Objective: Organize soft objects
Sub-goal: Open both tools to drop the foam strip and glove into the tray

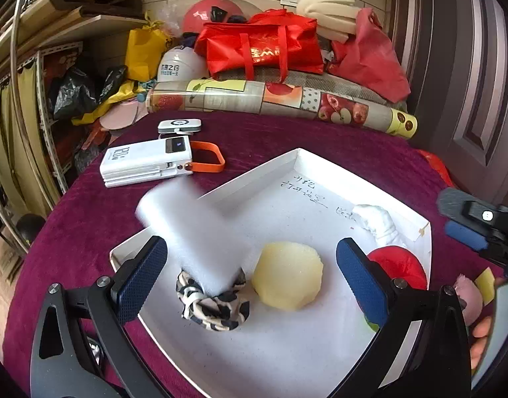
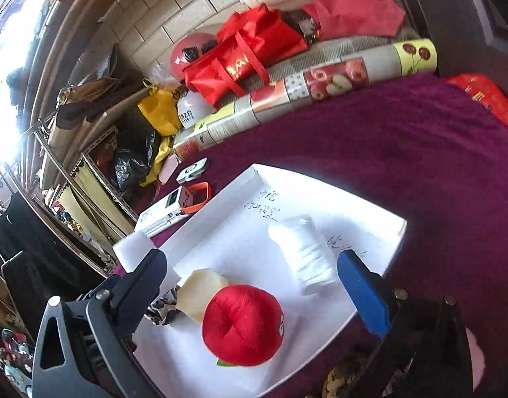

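Over the white tray (image 1: 320, 172) on the maroon-covered tabletop (image 1: 287, 132), both grippers are hovering with their fingers spread wide and nothing between the pads. Under the left gripper (image 1: 250, 265) a white foam block (image 1: 194, 232) is showing blurred, its lower end touching the black-and-white patterned cloth (image 1: 214, 305), with a pale yellow sponge (image 1: 288, 275) just beside it. Judging from this, a drop-off into the tray is finishing and most soft items are already lying inside. Any next pick is calling for a soft thing off the tray, which neither view is clearly showing. Below the right gripper (image 2: 254, 278) the red plush apple (image 2: 242, 323) is sitting in full, and the folded white cloth (image 2: 303, 252) is lying farther back; the left view is giving only a sliver of that apple. A power bank (image 1: 144, 162) is lying off the tray, plain in the left view
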